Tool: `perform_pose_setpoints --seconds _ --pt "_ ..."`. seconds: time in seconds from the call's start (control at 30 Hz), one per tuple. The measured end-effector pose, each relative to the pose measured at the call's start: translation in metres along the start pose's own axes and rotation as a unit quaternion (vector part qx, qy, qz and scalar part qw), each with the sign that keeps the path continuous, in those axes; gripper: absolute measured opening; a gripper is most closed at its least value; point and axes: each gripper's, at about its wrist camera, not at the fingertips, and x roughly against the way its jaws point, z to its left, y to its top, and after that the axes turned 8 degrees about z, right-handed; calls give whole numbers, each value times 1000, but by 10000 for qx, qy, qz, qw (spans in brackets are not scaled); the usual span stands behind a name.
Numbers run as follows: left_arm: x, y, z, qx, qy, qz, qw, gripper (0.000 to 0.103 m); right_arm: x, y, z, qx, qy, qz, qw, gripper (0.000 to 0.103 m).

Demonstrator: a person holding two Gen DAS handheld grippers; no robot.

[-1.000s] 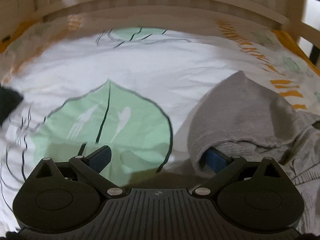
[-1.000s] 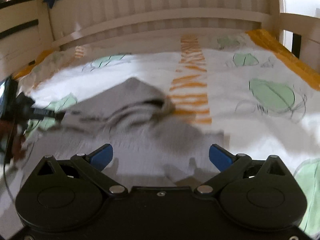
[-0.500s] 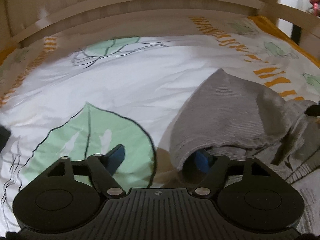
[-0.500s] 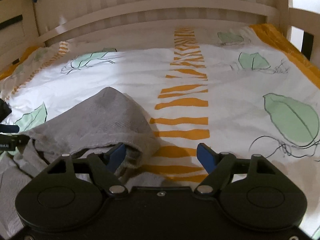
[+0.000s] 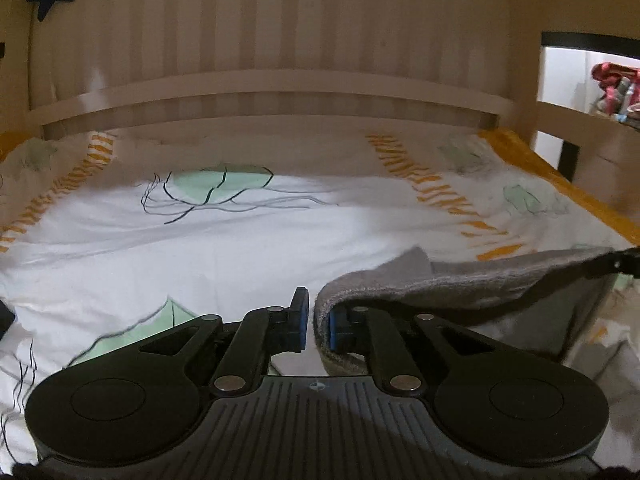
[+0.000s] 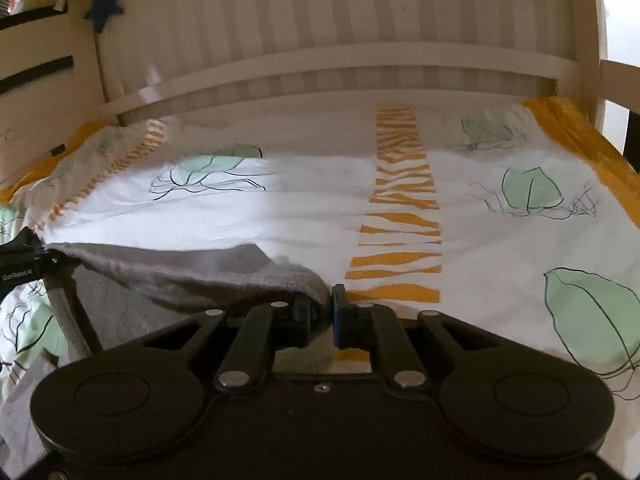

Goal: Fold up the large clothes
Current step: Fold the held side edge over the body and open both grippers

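Since a second ago you have closed both grippers on the grey garment and lifted its edge off the bed, where before the jaws stood wide and the cloth lay in a heap. Your left gripper [image 5: 316,322] now has its blue pads [image 5: 301,320] drawn in narrow, with a fold of the grey garment [image 5: 460,280] pinched between them; the cloth wraps over the right-hand pad and hangs down behind it. From there the top edge runs taut to the right, up to your other gripper, seen as a dark tip at the frame's edge [image 5: 624,262]. Below that edge the fabric drops like a curtain, clear of the bedsheet [image 5: 248,248].

In the right wrist view, your right gripper [image 6: 324,316] is likewise nearly closed, holding a corner of the grey garment [image 6: 192,268] between its jaws. The cloth comes in from the left, bunches over the left-hand pad, and ends right at the gap. The stretched edge leads away leftward to the left gripper's tip [image 6: 28,256], so the garment hangs between your two hands above the sheet.

Ahead lies the leaf-and-orange-stripe bedsheet [image 6: 320,208], with the slatted headboard [image 6: 340,68] beyond it and a blue star [image 6: 105,5] hanging at upper left.
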Motion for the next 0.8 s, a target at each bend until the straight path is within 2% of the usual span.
perform_pose_setpoints --seconds 0.07,0.13,0.2,0.23,0.3,0.37,0.4,0.47,0.53,0.67,0.8 --pt "-7 -17 1 -147 -32 292 9995 14 -1 -19 -1 133 -35 148 9998 16" --pt "-21 -35 3 -303 33 831 9961 19 -13 -42 -2 355 -142 477 9981 16" --pt "-34 -51 9 -209 99 1299 9913 36 -28 -66 -4 433 -192 886 9949 22" --pt "-38 -55 13 -92 49 1422 9898 38 -33 -78 -6 439 -196 981 9940 26" --pt "-33 -52 21 174 -30 1379 9903 48 -29 -86 -7 404 -167 772 9961 31" --pt "-26 -46 27 227 -162 1394 9898 51 -26 -82 -10 269 -185 777 9964 45" --pt "-19 -42 28 188 -242 1383 9899 53 -23 -80 -11 246 -151 761 9967 48" --pt "-4 -39 30 45 -401 1365 9898 56 -12 -75 -14 315 -81 756 9966 61" --pt "12 -38 32 -120 -560 1343 9893 57 1 -73 -17 409 -12 772 9962 67" --pt "32 -38 36 -248 -708 1315 9885 60 24 -74 -27 472 116 833 9953 73" --pt "40 -16 33 168 -743 853 9934 64 37 -64 -23 463 285 620 9966 74"
